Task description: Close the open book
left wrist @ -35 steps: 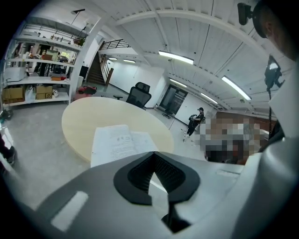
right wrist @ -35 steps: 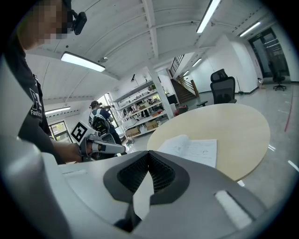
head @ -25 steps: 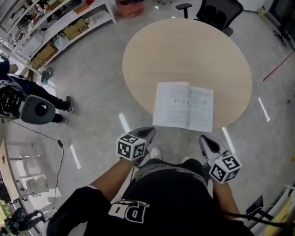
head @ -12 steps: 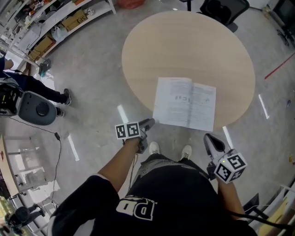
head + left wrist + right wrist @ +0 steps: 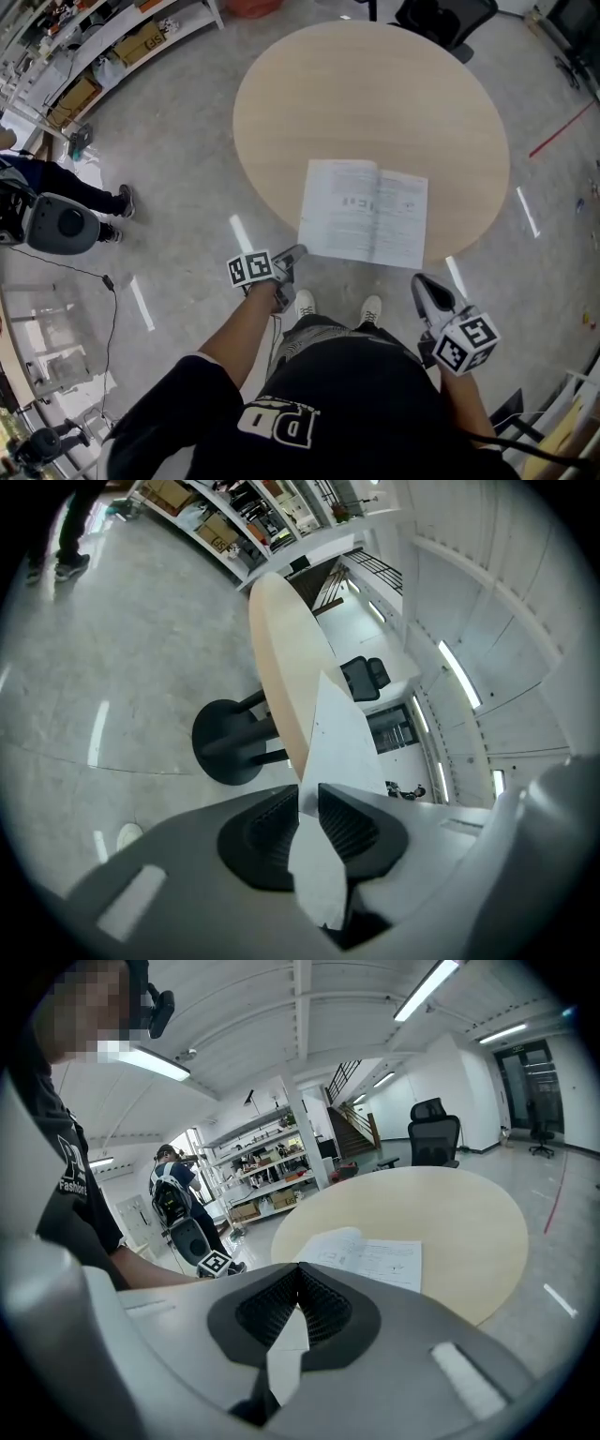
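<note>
**Head view:** A round, pale wooden table (image 5: 375, 84) stands on a grey polished floor (image 5: 187, 187). Its top is bare except for an open book (image 5: 364, 213), which lies pages up at the near edge with its near corners reaching the rim. Shelving (image 5: 112, 47) lines the far left, a black office chair (image 5: 441, 19) stands behind the table, and a red line (image 5: 561, 131) marks the floor at right. The floor is open on both sides of the table. The left gripper (image 5: 296, 253) points at the book's near left corner. The right gripper (image 5: 419, 281) hangs just off the rim, beside the near right corner.

**Left gripper view:** The picture is rolled, so the tabletop appears edge-on above a black pedestal base (image 5: 225, 742). The jaws have just been closing and stand a narrow gap apart. The book's corner sits at the mouth of that gap, but it is unclear whether the pads touch it.

**Right gripper view:** The pads meet, with nothing between them. The book lies ahead on the near part of the tabletop. A staircase (image 5: 352, 1101) rises beyond, and a person with a backpack (image 5: 173, 1194) stands by the shelves.
</note>
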`<state>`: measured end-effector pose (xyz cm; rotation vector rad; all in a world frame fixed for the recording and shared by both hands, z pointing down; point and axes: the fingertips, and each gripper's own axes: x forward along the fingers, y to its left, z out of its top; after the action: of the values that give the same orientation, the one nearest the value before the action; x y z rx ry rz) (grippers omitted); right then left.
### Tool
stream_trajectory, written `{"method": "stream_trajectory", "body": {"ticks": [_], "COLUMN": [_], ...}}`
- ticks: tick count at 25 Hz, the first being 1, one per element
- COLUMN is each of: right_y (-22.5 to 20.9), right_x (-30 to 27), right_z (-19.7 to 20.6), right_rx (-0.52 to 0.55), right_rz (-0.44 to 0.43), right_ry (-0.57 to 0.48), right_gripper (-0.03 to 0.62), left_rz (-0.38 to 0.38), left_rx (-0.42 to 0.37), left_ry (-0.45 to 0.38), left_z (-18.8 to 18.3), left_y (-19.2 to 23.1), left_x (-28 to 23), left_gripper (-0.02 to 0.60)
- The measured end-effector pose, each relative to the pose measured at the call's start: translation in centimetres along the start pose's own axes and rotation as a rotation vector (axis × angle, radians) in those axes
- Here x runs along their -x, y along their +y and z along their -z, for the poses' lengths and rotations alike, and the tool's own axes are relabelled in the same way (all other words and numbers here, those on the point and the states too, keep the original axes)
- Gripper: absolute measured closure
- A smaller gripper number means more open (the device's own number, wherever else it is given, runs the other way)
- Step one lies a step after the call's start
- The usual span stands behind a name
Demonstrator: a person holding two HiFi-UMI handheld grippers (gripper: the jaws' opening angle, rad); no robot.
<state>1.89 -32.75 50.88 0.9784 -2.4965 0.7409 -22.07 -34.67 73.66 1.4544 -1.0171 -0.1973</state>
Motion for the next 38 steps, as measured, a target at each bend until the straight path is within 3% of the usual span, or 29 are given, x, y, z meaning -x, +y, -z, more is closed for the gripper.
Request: {"method": "stream_trajectory", "body": {"ticks": [5,15,19,24,29,38], "right_y": [-0.2,0.4,0.5,0.0,-1.1,-4.1], "right_x": [0.3,0.8,0.7,2.0,3.9,8.7], "right_z": [-0.3,-0.6,-1.0,-0.9,-1.4,-1.0], "right_rx": [0.002,0.017,0.027,0.025,0.014,-0.027], "right_rz": [-0.006,-0.040,-0.054,-0.056,-0.024,0.050], "right_ry": [-0.018,-0.052,-0.068,-0.101,-0.144,-0.208], "right_gripper": [0.586,0.586,0.586,0.586,0.586,0.586], "left_rz": [-0.012,0.215,0.270,0.275,0.297,0.239], "left_rx": [-0.040,-0.079,-0.173,-0.267,-0.343,-0.505], "left_ry": [-0.005,-0.083,-0.064,-0.049,0.018,0.144], "left_z": [-0.3,-0.9,-0.3,1.0,3.1,7.1], "left_y": [-1.2,-9.5,-13.5,-16.5,-19.4,-22.9], "left_x": [1.0,4.2,4.1,2.7,0.4,-4.7], "left_gripper": [0.548,0.572,0.572,0.572,0.572,0.572]}}
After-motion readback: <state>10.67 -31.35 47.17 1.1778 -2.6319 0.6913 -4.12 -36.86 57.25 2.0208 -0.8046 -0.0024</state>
